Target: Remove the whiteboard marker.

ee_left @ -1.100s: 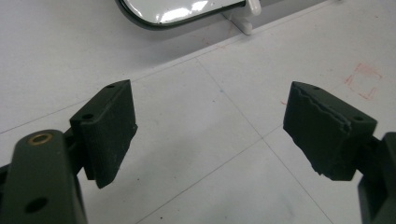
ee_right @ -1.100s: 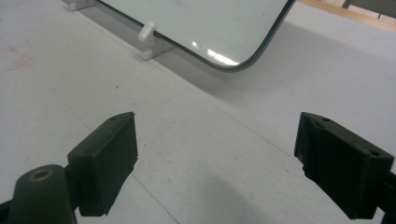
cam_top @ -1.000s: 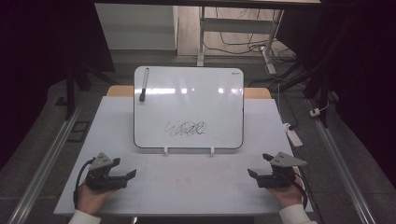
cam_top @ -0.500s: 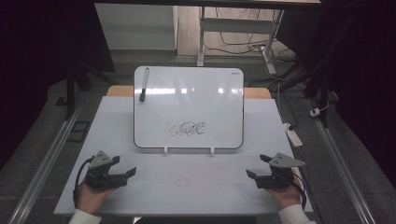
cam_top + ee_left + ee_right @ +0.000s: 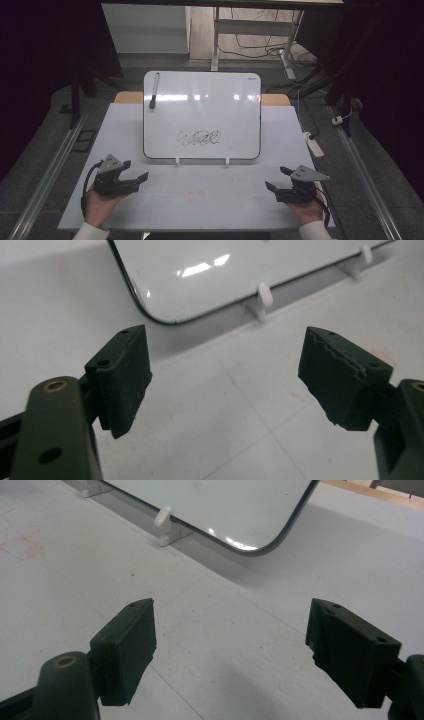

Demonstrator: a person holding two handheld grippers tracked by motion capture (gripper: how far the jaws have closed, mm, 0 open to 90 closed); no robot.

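— What's on the desk point(image 5: 165, 200)?
— A whiteboard point(image 5: 202, 115) propped at the far middle, a scribble point(image 5: 200, 137) low on it, a black marker point(image 5: 154, 90) at its top-left corner, long axis running near to far.
— And the claws?
— Left claw point(image 5: 135, 170) and right claw point(image 5: 274, 178) rest released at the near corners. The marker lies far-right of the left claw, which is nearer.

Dark room; white table point(image 5: 210, 200), grey floor point(image 5: 380, 165) w/ cables behind.
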